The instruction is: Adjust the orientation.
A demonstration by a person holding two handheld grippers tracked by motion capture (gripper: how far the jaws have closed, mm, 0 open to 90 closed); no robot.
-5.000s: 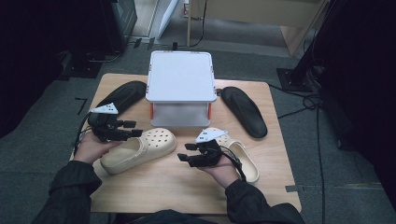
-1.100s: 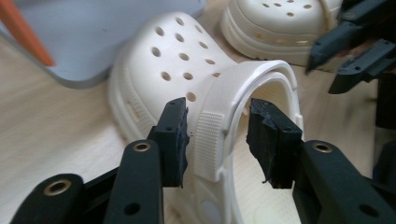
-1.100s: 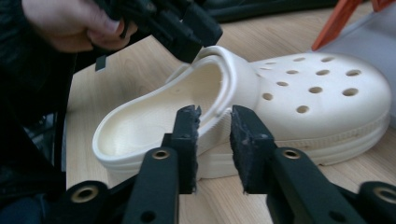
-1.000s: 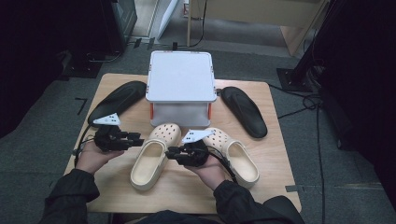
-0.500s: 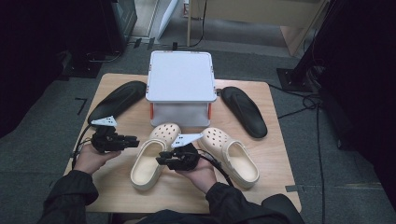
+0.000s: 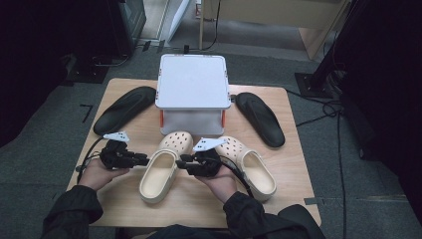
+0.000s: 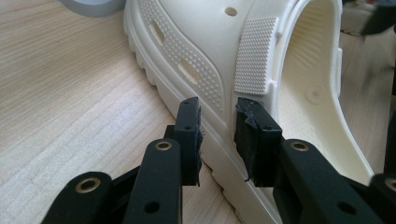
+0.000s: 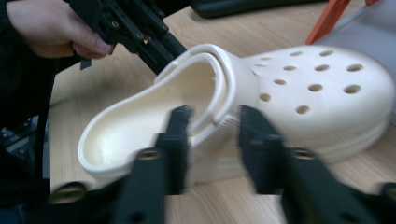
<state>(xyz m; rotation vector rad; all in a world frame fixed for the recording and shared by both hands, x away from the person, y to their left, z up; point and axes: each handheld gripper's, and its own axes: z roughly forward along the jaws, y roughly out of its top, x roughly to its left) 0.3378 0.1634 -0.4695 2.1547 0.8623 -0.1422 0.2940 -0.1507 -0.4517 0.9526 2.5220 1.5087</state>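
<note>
Two cream clogs lie in front of the box, toes toward it: the left clog (image 6: 160, 169) and the right clog (image 6: 249, 164). My left gripper (image 6: 144, 160) points at the left clog's left side. In the left gripper view this gripper (image 7: 218, 105) is open by a narrow gap, its tips against the clog's ribbed side wall (image 7: 205, 79). My right gripper (image 6: 181, 160) reaches the same clog from the right. It (image 8: 215, 114) stands open, its jaws either side of the folded heel strap (image 8: 219, 88) and rim.
A white lidded box (image 6: 191, 82) with orange latches stands at the back middle. A black insole (image 6: 124, 107) lies to its left and another black insole (image 6: 259, 118) to its right. The person's hand (image 8: 51, 28) holds the left gripper opposite.
The left clog has turned from lying crosswise to toes toward the box. My right gripper has moved left from the right clog to the left clog's right side. The left gripper shifted slightly.
</note>
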